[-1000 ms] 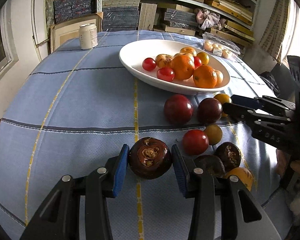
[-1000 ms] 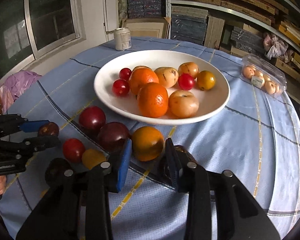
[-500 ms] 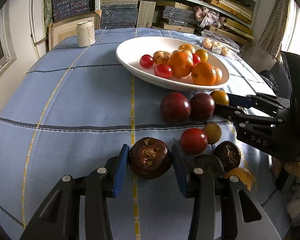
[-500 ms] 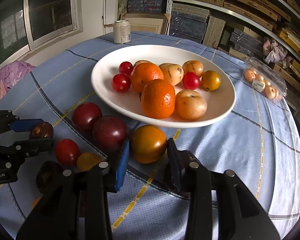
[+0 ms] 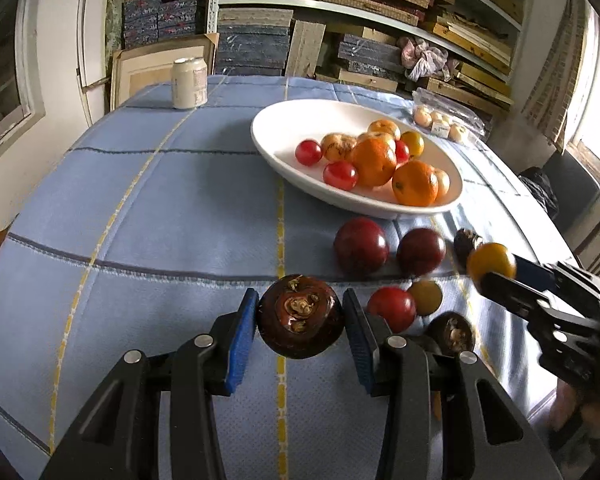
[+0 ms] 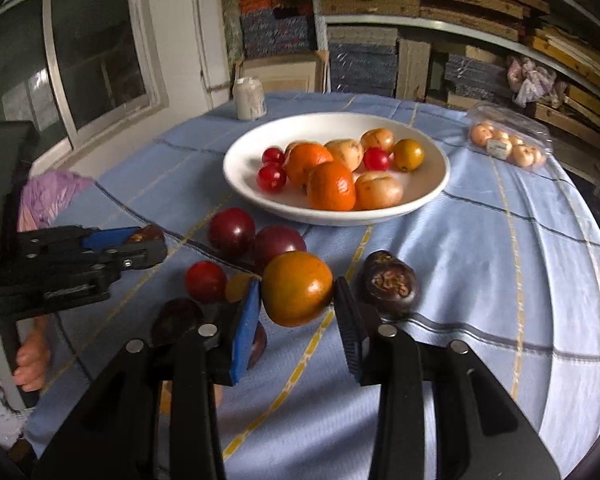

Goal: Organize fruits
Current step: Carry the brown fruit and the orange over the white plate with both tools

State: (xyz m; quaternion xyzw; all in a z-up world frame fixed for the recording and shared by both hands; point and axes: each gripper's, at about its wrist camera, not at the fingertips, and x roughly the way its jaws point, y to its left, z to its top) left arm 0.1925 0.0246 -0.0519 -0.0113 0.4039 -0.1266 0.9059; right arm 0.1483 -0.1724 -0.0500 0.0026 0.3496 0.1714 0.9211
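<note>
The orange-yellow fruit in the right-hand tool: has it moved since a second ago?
Yes. The orange-yellow fruit is off the cloth, nearer the white bowl.

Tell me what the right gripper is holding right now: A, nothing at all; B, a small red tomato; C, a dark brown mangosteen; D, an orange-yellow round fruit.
D: in the right wrist view the right gripper has its pads against both sides of the orange-yellow fruit, which appears lifted off the blue tablecloth; the mangosteen is in the left gripper.
</note>
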